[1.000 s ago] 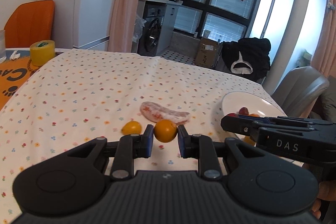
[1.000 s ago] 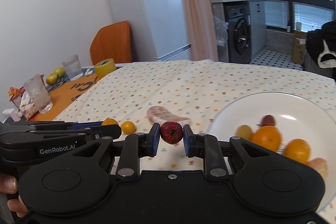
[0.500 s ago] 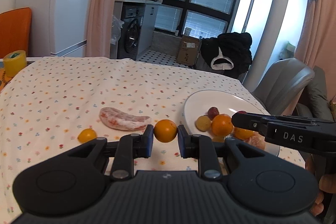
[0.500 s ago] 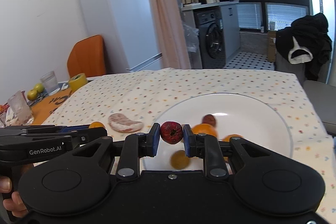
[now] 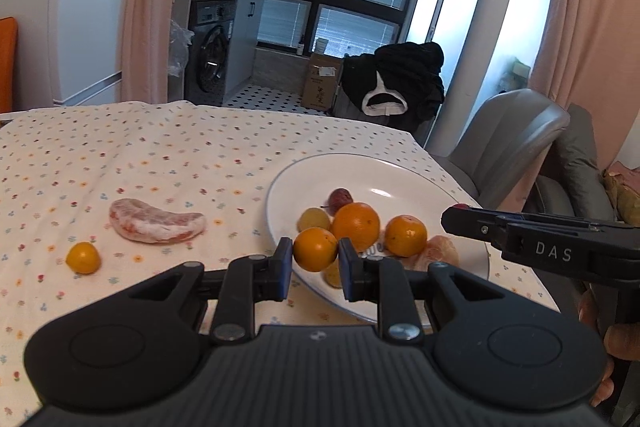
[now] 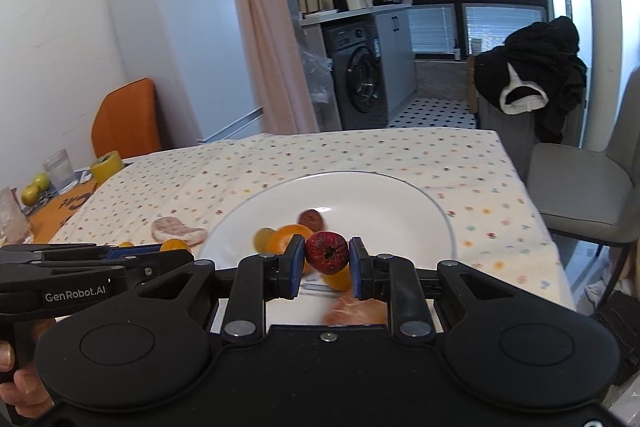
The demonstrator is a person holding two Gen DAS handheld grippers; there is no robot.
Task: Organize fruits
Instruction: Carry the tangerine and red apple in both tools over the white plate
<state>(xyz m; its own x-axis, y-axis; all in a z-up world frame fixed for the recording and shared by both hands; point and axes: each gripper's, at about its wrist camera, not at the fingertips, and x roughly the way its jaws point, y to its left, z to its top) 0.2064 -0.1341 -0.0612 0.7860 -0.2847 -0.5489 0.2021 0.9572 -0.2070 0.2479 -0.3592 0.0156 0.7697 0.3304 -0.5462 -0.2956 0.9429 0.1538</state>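
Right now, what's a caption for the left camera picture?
Left tongs carry a small orange to the fruit plate.

- Left gripper [image 5: 315, 267] level, pointing forward, jaws clamped on a small orange fruit [image 5: 315, 249].
- Right gripper [image 6: 327, 267] level too, jaws clamped on a dark red fruit [image 6: 326, 252].
- Bare fingers [image 6: 18, 383] wrapped round the left handle, probably the left hand.

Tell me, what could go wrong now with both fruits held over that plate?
The small orange in the left gripper hangs near the plate rim; dropped, it may roll onto the tablecloth. The red fruit in the right gripper could knock the fruit pile.
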